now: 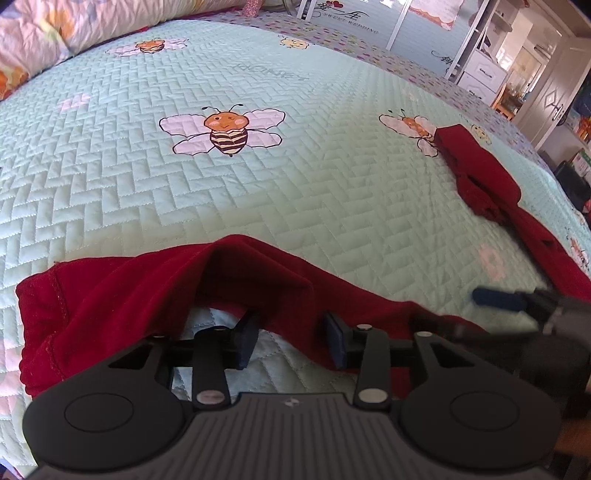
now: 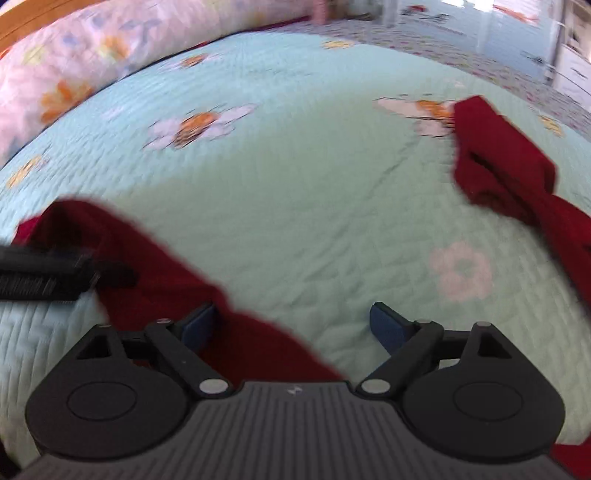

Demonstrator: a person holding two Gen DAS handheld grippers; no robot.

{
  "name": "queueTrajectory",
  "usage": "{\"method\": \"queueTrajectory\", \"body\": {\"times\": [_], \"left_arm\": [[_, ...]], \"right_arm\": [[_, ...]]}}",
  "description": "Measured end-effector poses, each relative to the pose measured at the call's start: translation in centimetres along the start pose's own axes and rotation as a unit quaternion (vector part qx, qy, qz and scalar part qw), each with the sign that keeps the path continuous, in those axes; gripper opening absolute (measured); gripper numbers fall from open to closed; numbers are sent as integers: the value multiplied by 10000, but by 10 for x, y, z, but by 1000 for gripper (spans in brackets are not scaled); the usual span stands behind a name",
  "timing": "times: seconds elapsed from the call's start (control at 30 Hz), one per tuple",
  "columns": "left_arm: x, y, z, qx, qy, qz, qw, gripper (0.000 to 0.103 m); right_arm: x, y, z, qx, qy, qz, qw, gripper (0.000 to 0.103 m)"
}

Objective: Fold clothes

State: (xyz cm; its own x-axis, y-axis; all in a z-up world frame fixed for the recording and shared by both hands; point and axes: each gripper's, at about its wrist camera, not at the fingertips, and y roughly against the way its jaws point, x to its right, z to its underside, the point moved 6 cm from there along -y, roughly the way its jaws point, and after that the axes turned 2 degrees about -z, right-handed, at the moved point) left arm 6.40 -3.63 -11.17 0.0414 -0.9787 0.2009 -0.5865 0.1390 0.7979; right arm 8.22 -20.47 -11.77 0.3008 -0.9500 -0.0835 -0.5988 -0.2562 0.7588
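- Lying across the near part of a bed: one dark red garment (image 1: 122, 288), a soft knit, much of it crumpled; type not certain, possibly a long-sleeved top.
- Near portion: a hemmed, stitched edge at the left of the left wrist view, with a raised fold arching over the left gripper (image 1: 291, 341).
- Far portion: a bunched, twisted length (image 1: 480, 177) at the right, running back toward the near right corner; in the right wrist view the same length (image 2: 506, 162) lies over a bee print.
- Support: a pale green quilted bedspread (image 1: 295, 206) with cartoon bees; a floral pillow (image 1: 33, 33) along the far left.
- Left gripper, state: jaws part-open, red cloth draped above and behind the pads; no pad is seen pressing on it, so nothing is held.
- Right gripper (image 2: 295, 328), state: jaws spread wide, a band of red cloth passing by its left pad, not pinched. This view is motion-blurred.
- Step in hand, as judged: getting a fresh hold on the near edge so the garment can be spread flat before any fold.
- Handling notes: take the hemmed edge itself, one layer only, not the loose arch. Set the two grips well apart along that edge. Pull outward and low over the quilt to draw out the twisted far length.
- Risk, as judged: pinching the bedspread with the cloth, or catching two layers and locking in a crease.
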Motion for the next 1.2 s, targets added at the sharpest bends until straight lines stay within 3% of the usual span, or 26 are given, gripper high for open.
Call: {"method": "queueTrajectory", "body": {"times": [0.17, 0.43, 0.6, 0.7, 0.93, 1.0, 1.07, 1.13, 1.2], "left_arm": [[2, 0, -1, -40, 15, -70, 10000, 43], [6, 0, 0, -56, 36, -190, 9998, 44], [10, 0, 2, -15, -61, -326, 9994, 46], [11, -1, 2, 9, -90, -360, 9993, 47], [12, 0, 2, 23, -100, -352, 9993, 48], [9, 4, 2, 36, -11, -306, 9995, 48], [5, 10, 3, 70, 179, -218, 9996, 48], [-7, 30, 7, 342, 613, 165, 9974, 48], [-24, 58, 15, 758, 1020, 669, 9896, 49]], "right_arm": [[-1, 15, -13, 335, -123, -72, 9993, 89], [12, -3, 7, -68, 25, 15, 10000, 89], [1, 30, 9, 322, 202, -132, 9992, 89], [7, 17, 22, -18, 217, -131, 9997, 89], [31, 4, 5, 208, -444, 4, 9988, 92], [27, 12, 3, 318, -434, -67, 9985, 92], [22, 4, 9, -10, -210, -57, 9998, 92], [19, -3, 15, -270, -37, -15, 9996, 92], [12, 6, 11, -134, 66, 34, 9999, 92]]}}
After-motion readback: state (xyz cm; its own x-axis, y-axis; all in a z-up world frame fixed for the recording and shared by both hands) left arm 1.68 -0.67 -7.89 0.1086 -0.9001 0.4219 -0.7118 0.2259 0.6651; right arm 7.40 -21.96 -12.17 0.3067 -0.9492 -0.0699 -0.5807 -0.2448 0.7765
